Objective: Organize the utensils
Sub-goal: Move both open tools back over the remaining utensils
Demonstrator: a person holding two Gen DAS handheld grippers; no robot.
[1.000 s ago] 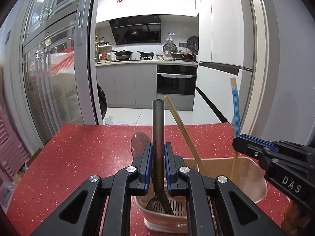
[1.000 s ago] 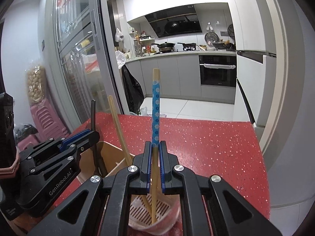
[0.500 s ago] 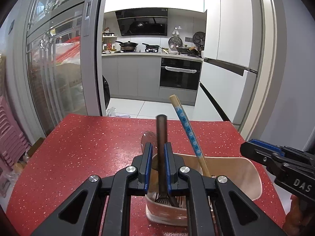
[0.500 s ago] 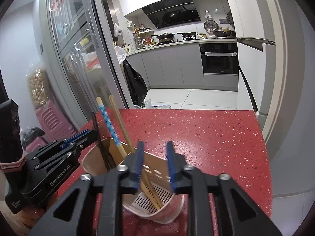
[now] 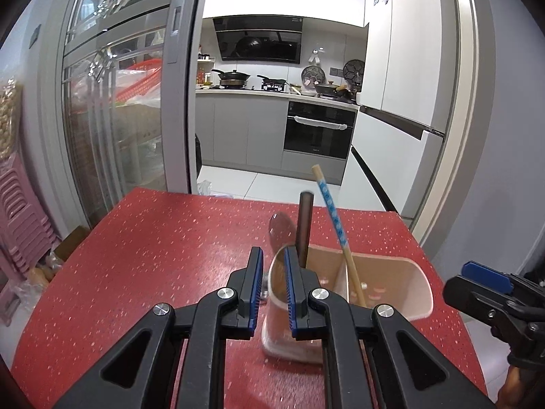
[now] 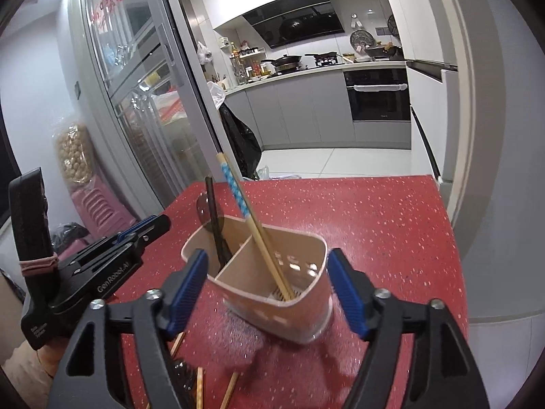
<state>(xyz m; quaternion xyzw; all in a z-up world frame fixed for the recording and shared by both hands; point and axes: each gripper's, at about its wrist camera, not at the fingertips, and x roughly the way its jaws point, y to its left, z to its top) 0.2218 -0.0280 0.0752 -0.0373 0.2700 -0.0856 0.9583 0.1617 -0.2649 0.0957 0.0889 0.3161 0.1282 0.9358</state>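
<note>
A beige two-compartment utensil holder (image 5: 391, 283) (image 6: 299, 306) stands on the red table (image 5: 153, 255). A dark-handled utensil (image 5: 304, 228) (image 6: 214, 218) and a spoon (image 5: 281, 230) stand in its left compartment. A chopstick with a blue patterned band (image 5: 332, 214) (image 6: 238, 197) leans in the other. My left gripper (image 5: 273, 284) is open and empty, just in front of the holder's left end. My right gripper (image 6: 267, 286) is wide open and empty, its fingers either side of the holder.
Loose chopsticks (image 6: 201, 385) lie on the table under my right gripper. The table's far edge (image 5: 272, 197) faces a kitchen doorway. A glass cabinet (image 5: 112, 119) and pink stools (image 5: 20, 211) stand to the left.
My left gripper let go of the dark-handled utensil, which now stands in the holder, and opened. My right gripper opened wider and drew back; the patterned chopstick stays in the holder.
</note>
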